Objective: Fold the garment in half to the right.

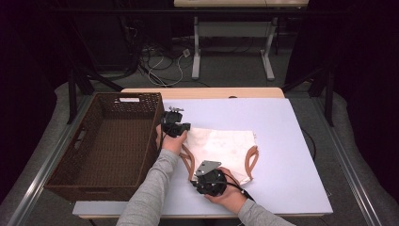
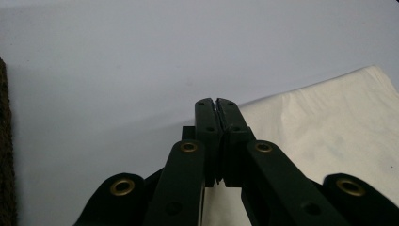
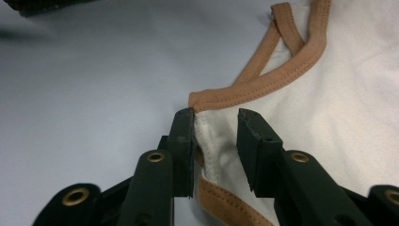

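Cream cloth tote bag with tan straps (image 1: 221, 151) lies flat just right of the brown wicker basket (image 1: 61, 175). Left gripper (image 1: 176, 126), jaws pressed together, pinches its far-left corner. Right gripper (image 3: 215, 123), jaws parted, straddles its near-left corner.

Left gripper (image 2: 217, 104) at lower centre, black jaws pressed together, tips at the edge of cream cloth (image 2: 329, 132) on the right, pale table surface (image 2: 117, 61) above, brown basket (image 2: 4, 141) at left edge.

One cream tote bag (image 1: 221, 150), one wicker basket (image 1: 70, 179), two tools
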{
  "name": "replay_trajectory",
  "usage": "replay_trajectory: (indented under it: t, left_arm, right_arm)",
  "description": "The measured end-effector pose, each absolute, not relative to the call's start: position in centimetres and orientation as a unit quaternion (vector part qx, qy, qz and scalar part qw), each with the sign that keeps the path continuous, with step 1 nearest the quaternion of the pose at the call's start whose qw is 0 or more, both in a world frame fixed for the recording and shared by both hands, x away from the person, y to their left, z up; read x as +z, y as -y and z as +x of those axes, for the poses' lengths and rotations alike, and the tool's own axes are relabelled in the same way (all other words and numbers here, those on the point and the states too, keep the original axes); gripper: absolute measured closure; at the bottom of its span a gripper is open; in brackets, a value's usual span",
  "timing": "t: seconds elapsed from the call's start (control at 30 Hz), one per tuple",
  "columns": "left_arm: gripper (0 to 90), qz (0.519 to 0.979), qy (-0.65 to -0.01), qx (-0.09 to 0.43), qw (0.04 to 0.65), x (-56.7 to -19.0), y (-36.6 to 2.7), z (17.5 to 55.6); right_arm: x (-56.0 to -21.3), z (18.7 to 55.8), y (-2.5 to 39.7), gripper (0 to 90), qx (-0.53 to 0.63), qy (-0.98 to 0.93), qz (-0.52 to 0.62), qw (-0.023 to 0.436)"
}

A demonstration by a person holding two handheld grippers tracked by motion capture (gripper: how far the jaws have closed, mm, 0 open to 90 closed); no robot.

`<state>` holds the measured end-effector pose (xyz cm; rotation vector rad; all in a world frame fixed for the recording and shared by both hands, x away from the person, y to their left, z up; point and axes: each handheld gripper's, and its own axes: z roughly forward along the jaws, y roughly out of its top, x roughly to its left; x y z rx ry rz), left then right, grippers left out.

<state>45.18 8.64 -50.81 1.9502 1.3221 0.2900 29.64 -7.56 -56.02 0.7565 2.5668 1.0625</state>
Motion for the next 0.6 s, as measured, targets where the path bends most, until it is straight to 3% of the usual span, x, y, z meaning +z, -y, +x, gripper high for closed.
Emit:
replay_trajectory:
  t: [0.37, 0.6]
  left_arm:
    - [88.5, 0.764, -0.515, 0.114, 0.371, -50.82, -8.59, 45.15]
    - [88.5, 0.763, -0.514, 0.116, 0.374, -50.68, -8.65, 45.09]
  right_arm:
    - [-56.09, 29.42, 7.43, 84.6, 0.361, -0.883, 0.259, 0.147]
    - [-56.08, 29.26, 7.3, 87.8, 0.362, -0.88, 0.266, 0.153]
